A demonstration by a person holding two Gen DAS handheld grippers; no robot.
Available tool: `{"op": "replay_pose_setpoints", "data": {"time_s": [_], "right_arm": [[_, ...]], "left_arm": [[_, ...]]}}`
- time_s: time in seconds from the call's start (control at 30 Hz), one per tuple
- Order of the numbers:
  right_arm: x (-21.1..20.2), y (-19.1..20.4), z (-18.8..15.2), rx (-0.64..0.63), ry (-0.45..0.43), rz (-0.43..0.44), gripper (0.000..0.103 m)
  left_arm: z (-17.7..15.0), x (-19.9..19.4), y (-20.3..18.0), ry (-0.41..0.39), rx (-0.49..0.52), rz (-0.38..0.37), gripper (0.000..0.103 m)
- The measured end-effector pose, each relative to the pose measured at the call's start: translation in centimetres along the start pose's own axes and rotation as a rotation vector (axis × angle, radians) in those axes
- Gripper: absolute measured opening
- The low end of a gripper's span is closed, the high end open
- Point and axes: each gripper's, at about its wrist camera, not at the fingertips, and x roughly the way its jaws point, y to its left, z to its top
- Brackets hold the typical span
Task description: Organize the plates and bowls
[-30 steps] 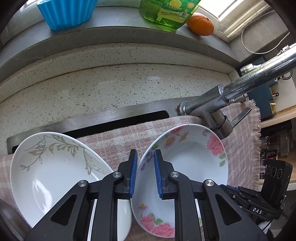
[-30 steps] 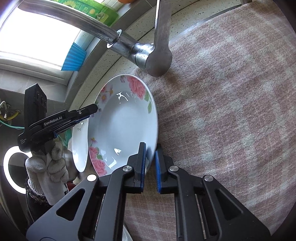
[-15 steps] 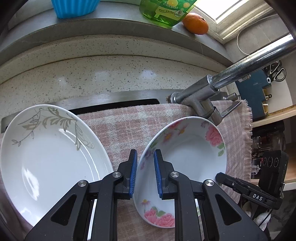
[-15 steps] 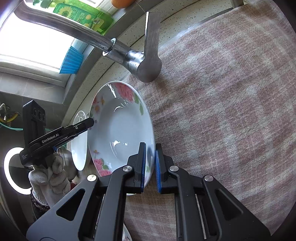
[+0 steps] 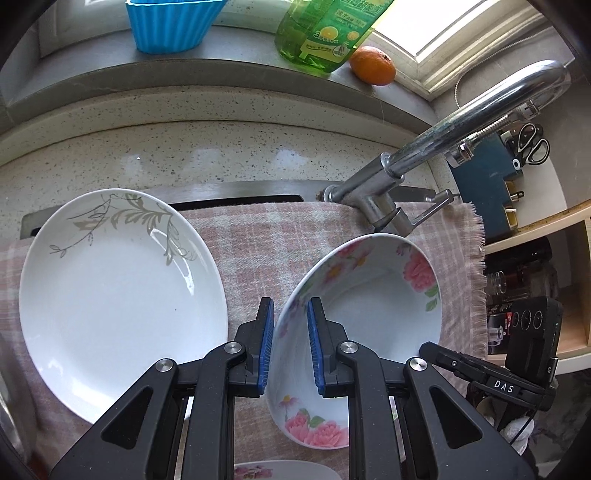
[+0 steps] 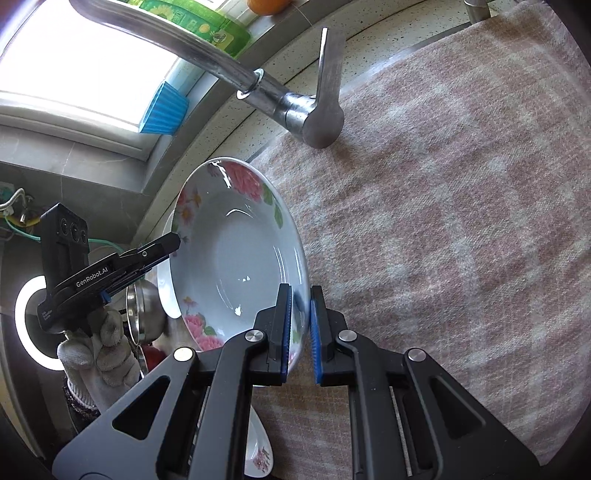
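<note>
Nearest, at the bottom edge of the left wrist view: part of a second flowered dish, mostly cut off.

Just above it, left gripper nearly closed, blue pads pinching the near rim of a flowered bowl. Bowl tipped up on edge, hollow facing the camera, nothing in it. At its lower right rim, the tip of the right gripper. From the right wrist view, same story: pads squeezed almost together on the rim of the same bowl, with a gloved hand behind the left tool on the opposite side. So, one bowl, gripped from two sides, above a pink checked cloth.

To the left of the bowl, clear of it: a white plate with a grey leaf sprig, empty, possibly leaning rather than flat; hard to tell through the fisheye.

Beyond the cloth: steel tap arching off to the right.

Farthest, on the sill: blue fluted tub, inside hidden; green soap bottle, liquid in it; an orange beside it.
</note>
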Motion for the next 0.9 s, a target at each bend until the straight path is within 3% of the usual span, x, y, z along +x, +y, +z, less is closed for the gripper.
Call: {"op": "replay_pose_setpoints", "data": {"time_s": [0.47,0.9], "right_arm": [[-1.3,3.4,-4.4,-0.091,0.055,0.050,0.010],[0.9,5.7,-10.2,-0.192,0.176,0.039,0.010]], "left_arm": [[-5.5,-4.5,1.7,-0.059,-0.067,0.004,0.016],[-14.1,-6.6,6.1,-0.099,-0.226,0.024,0.016]]}}
